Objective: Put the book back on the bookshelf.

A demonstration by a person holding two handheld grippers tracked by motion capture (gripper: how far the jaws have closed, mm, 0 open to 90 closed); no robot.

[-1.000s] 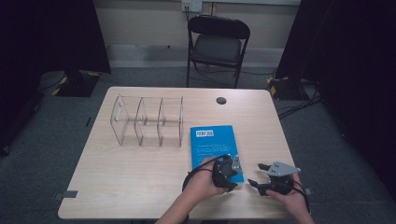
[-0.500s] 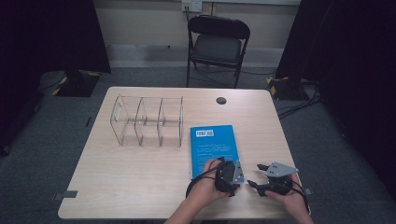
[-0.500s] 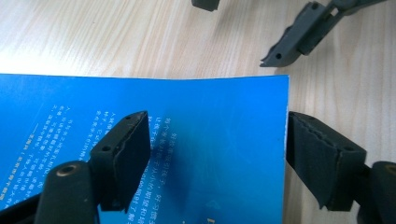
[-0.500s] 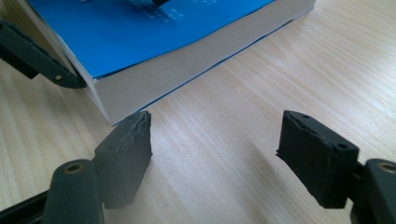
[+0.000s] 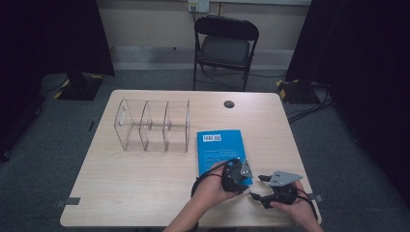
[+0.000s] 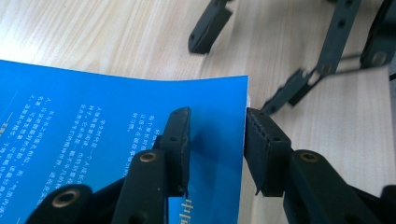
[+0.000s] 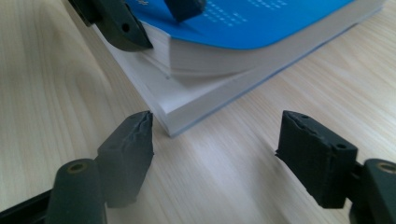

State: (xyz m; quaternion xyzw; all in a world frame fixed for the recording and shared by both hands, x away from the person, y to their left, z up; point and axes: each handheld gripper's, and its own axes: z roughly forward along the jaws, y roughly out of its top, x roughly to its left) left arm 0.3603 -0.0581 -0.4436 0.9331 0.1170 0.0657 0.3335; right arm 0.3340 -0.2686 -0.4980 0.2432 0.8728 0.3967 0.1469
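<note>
A blue book lies flat on the wooden table, right of centre. My left gripper is at its near right corner. In the left gripper view the gripper has one jaw on the blue cover and the other against the page edge, shut on that corner. In the right gripper view the upper pages and cover bow up off the lower pages. My right gripper stands open just short of the corner, resting low on the table to the book's right.
A clear acrylic organiser with three compartments stands left of the book. A small black round cap sits near the table's far edge. A black folding chair stands beyond the table.
My left gripper has edged onto the book's near right corner and closed on it. The right gripper has barely moved.
</note>
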